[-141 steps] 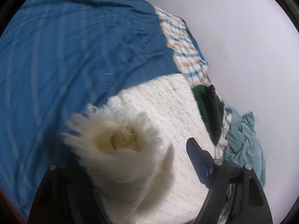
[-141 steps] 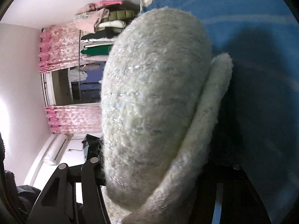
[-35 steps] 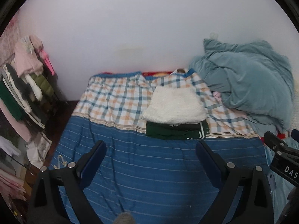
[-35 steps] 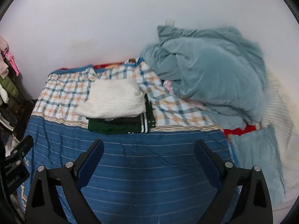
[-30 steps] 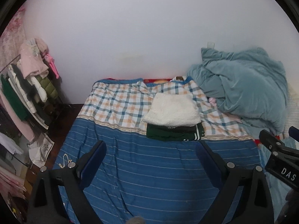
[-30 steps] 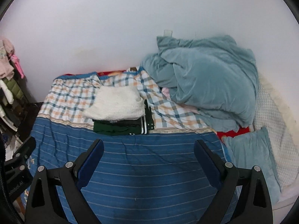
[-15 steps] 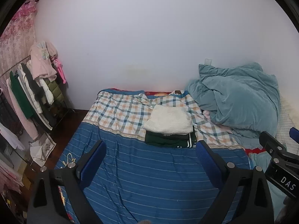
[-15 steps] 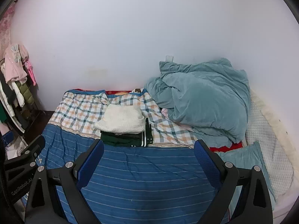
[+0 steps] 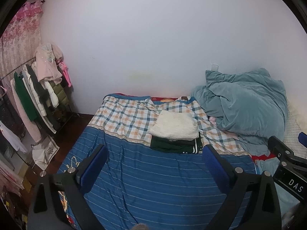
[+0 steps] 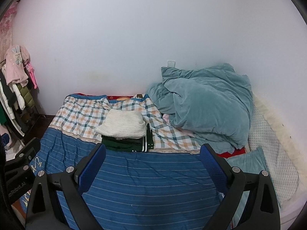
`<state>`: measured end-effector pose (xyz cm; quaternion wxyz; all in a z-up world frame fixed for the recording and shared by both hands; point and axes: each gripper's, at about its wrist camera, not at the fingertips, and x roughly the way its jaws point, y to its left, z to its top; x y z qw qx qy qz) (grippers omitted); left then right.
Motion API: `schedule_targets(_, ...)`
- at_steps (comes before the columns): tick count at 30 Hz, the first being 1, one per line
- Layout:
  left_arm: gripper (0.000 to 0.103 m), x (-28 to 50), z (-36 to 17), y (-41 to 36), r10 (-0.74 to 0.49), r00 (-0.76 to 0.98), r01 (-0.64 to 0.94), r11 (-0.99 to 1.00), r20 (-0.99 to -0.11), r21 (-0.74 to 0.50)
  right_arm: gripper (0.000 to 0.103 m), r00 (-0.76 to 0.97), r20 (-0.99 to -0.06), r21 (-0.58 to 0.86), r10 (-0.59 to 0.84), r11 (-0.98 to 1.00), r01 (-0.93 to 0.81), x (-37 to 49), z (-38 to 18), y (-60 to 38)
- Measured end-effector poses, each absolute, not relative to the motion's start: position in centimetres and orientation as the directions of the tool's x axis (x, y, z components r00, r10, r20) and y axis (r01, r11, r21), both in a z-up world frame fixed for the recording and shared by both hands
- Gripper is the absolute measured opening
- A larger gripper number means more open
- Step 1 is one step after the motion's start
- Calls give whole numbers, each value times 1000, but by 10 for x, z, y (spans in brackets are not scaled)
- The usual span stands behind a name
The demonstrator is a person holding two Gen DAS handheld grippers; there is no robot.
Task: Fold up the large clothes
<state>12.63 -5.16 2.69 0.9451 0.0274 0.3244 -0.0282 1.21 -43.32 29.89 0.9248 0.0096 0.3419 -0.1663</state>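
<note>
A folded white fluffy garment (image 9: 175,127) lies on top of a folded dark green garment (image 9: 172,147) in a small stack on the bed's checked part. The stack also shows in the right wrist view, the white garment (image 10: 122,126) over the green one (image 10: 124,144). My left gripper (image 9: 155,163) is open and empty, held well back above the blue striped bedcover (image 9: 153,182). My right gripper (image 10: 152,162) is open and empty too, equally far from the stack. The right gripper's body shows at the left view's right edge (image 9: 287,164).
A crumpled teal duvet (image 10: 207,103) is heaped at the bed's right against the white wall. A teal pillow (image 10: 247,162) and a white quilted blanket (image 10: 272,145) lie at the far right. A rack of hanging clothes (image 9: 32,103) stands left of the bed.
Earlier both grippers carried the white fluffy garment; it now lies on the green stack. Over the last second both open grippers have pulled back and up from the bed.
</note>
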Motion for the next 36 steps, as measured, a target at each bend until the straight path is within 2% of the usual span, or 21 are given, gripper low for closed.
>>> schedule_targets(36, 102, 115, 46, -51, -13, 811, 38, 999, -584, 30, 101, 749, -626, -49, -219, 969, 242, 5, 299, -438)
